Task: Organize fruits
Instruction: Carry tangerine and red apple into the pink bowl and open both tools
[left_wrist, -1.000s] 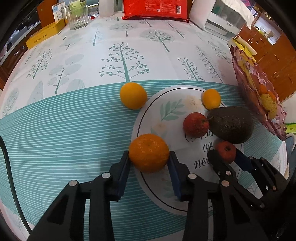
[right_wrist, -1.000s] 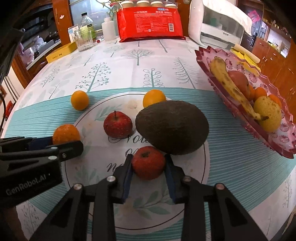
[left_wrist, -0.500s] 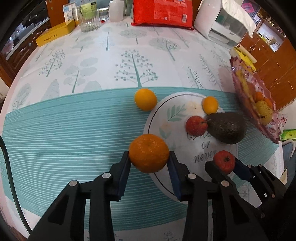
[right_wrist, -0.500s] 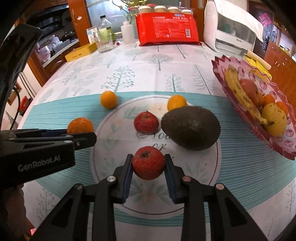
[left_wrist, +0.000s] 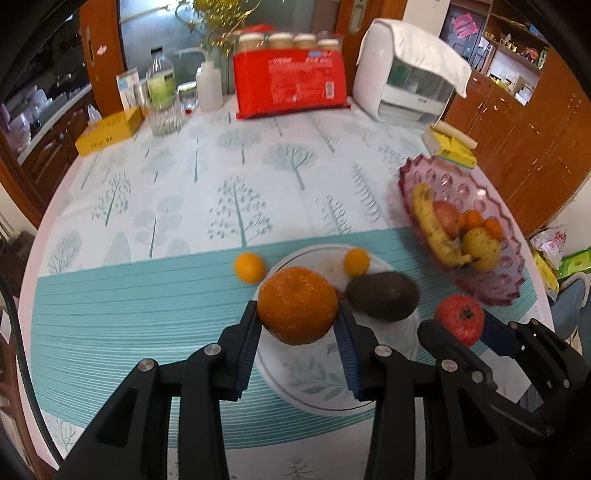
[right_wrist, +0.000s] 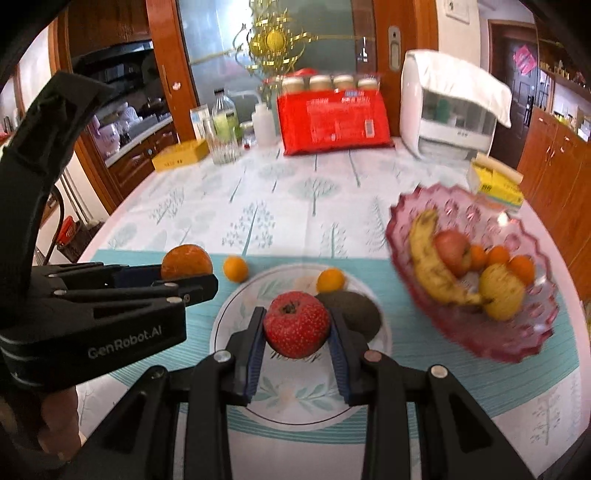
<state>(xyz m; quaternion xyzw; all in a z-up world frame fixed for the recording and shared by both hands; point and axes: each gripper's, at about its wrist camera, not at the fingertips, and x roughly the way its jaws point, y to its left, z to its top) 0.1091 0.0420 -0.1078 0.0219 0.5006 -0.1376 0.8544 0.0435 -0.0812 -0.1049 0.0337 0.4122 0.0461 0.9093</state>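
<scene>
Grip status: my left gripper (left_wrist: 297, 326) is clamped on a large orange (left_wrist: 297, 305), centre of the left wrist view, above the round mat (left_wrist: 317, 384). My right gripper (right_wrist: 296, 332) is clamped on a red apple (right_wrist: 296, 324), centre of the right wrist view. An avocado (right_wrist: 356, 308) and a small orange (right_wrist: 330, 280) lie on the mat behind. The pink fruit bowl (right_wrist: 517, 332), at the right of the frame, holds a banana (right_wrist: 432, 258).

Wooden cabinets (left_wrist: 535, 122), glass door (right_wrist: 314, 48)
</scene>
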